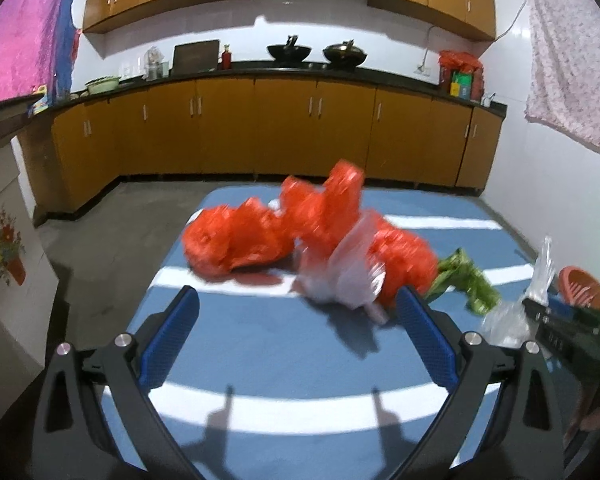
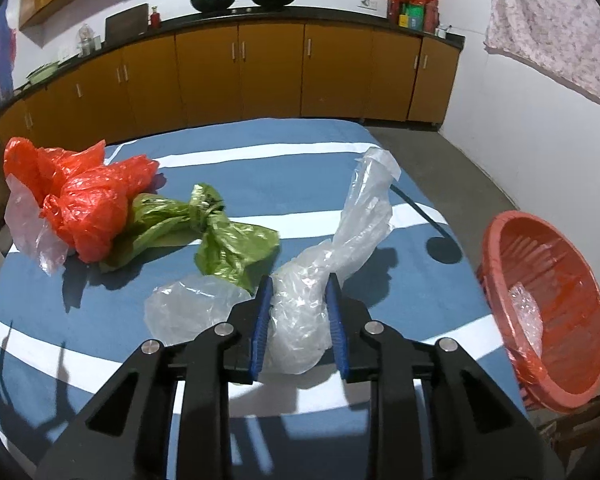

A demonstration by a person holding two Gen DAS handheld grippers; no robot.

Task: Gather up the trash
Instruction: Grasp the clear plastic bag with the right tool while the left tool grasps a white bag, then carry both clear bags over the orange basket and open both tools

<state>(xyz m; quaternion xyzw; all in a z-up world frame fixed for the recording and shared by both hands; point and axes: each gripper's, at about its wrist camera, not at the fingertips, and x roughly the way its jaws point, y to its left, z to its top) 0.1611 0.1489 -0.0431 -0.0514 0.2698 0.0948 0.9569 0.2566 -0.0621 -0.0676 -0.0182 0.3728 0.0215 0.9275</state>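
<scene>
My right gripper (image 2: 299,280) is shut on a crumpled clear plastic bag (image 2: 300,320), whose twisted tail sticks up to the right. A second clear bag (image 2: 192,304) lies just left of it, with a knotted green bag (image 2: 228,240) beyond. Orange bags (image 2: 84,200) are piled at the far left with another clear bag tucked against them. In the left wrist view my left gripper (image 1: 298,296) is open and holds nothing, just short of the orange bags (image 1: 236,236) and a clear bag (image 1: 340,276). The green bag (image 1: 464,276) lies to their right.
Everything lies on a table covered in a blue cloth with white stripes (image 2: 300,152). An orange basket (image 2: 496,240) lined with orange plastic stands off the table's right edge, with clear plastic inside. Kitchen cabinets (image 2: 240,76) run along the far wall, and grey floor lies between.
</scene>
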